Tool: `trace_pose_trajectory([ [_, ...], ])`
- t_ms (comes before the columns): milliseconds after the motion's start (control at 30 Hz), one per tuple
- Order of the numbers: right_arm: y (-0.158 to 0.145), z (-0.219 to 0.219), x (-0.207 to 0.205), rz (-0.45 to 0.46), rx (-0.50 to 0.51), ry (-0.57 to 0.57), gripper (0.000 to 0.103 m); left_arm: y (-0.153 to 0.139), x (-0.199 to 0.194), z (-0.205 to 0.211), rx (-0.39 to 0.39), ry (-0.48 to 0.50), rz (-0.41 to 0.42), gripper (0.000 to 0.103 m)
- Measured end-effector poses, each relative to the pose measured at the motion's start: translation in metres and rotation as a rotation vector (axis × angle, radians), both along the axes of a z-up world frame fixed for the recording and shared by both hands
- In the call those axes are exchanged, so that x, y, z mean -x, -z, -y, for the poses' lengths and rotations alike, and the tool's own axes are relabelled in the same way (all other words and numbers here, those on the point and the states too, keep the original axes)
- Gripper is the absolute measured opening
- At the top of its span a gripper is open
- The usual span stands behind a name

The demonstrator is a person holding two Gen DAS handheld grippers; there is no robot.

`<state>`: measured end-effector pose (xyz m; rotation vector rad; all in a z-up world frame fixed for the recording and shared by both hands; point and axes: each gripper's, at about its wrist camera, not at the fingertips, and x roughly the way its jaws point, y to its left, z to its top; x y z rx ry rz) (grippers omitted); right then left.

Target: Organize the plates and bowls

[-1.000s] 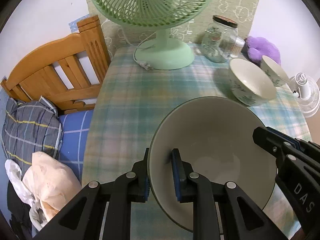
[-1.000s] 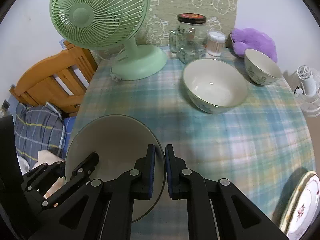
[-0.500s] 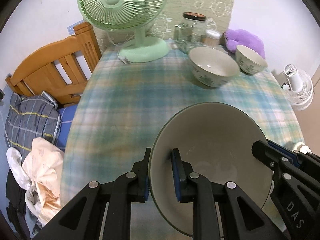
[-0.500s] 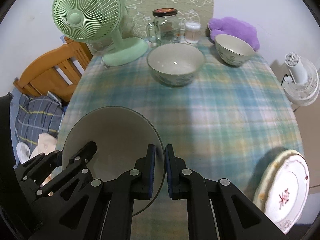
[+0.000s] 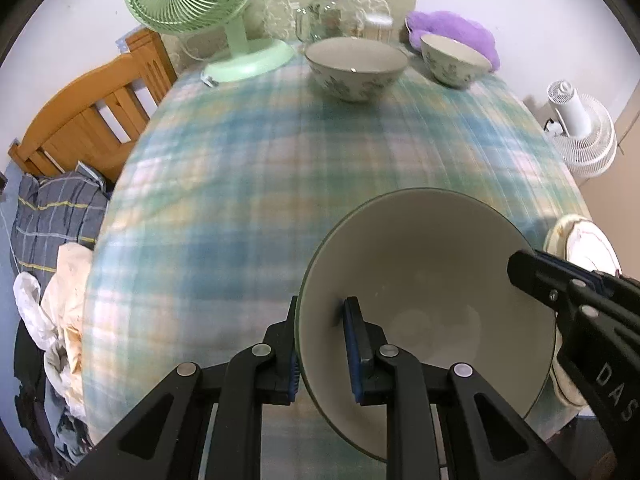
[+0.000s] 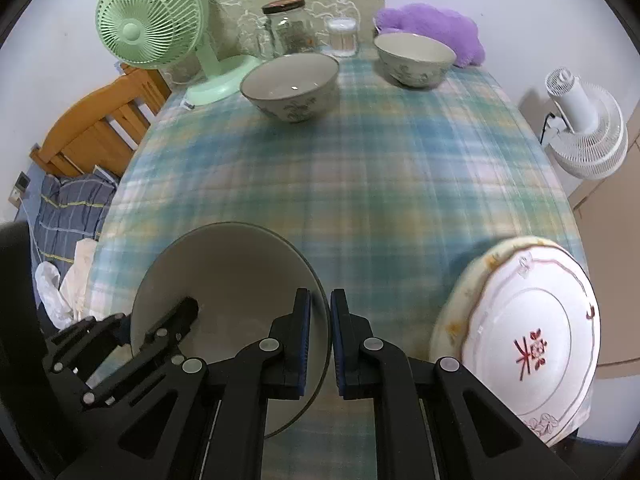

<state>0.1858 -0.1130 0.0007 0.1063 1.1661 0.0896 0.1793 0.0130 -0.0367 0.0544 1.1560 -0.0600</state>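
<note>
Plaid-clothed table (image 6: 360,184) bears bowls (image 6: 292,84), fan (image 6: 160,36), seemingly stacked plates (image 6: 536,344)

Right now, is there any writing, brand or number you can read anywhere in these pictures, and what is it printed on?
"DAS": white letters on the black body of the right gripper, seen from the left wrist camera; any further letters run out of view.
A red mark, perhaps a character or a flower, sits in the middle of the white plate; I cannot read it.
The jar shows no readable label.

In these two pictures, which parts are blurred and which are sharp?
Left wrist view: the checked tablecloth is smeared, while the left gripper and the grey bowl it clamps look sharp. Right wrist view: same smear on the cloth, the stacked plates have a soft left edge, the right gripper is crisp.
</note>
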Motion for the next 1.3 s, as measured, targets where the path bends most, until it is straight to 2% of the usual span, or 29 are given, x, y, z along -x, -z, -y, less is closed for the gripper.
trace_pose_trajectory([
  [367,0.018,0.016,0.016,-0.048,-0.001,-0.048,0.013,0.015,0.013,0.017,-0.018,-0.048,-0.031,0.018],
  [500,0.024,0.020,0.017,-0.062,0.000,-0.059,0.013,0.018,0.013,0.023,-0.043,-0.049,-0.015,0.020],
  [733,0.023,0.017,0.018,-0.042,0.020,-0.056,0.013,0.017,0.013,0.023,-0.054,-0.051,-0.011,0.022],
  [833,0.022,0.016,0.019,-0.031,0.015,-0.055,0.014,0.010,0.015,0.024,-0.053,-0.031,0.013,0.037],
  [900,0.016,0.013,0.020,-0.004,0.035,-0.048,0.014,0.004,0.015,0.024,-0.060,-0.017,0.022,0.042],
  [1067,0.001,0.007,0.020,0.017,0.046,-0.008,0.015,-0.014,0.015,0.020,-0.017,0.033,0.056,0.064],
  [1100,-0.003,0.006,0.020,0.025,0.046,-0.004,0.017,-0.019,0.015,0.018,-0.015,0.044,0.067,0.067],
  [1167,-0.012,0.001,0.021,0.049,0.066,0.010,0.032,-0.028,0.015,0.013,0.002,0.054,0.080,0.075],
  [1200,-0.017,0.000,0.022,0.062,0.065,0.024,0.048,-0.032,0.014,0.011,0.010,0.055,0.087,0.076],
  [1233,-0.022,-0.001,0.023,0.080,0.064,0.040,0.060,-0.038,0.012,0.007,0.019,0.060,0.099,0.080],
  [1300,-0.034,-0.005,0.024,0.114,0.068,0.064,0.066,-0.047,0.010,0.002,0.016,0.069,0.121,0.085],
])
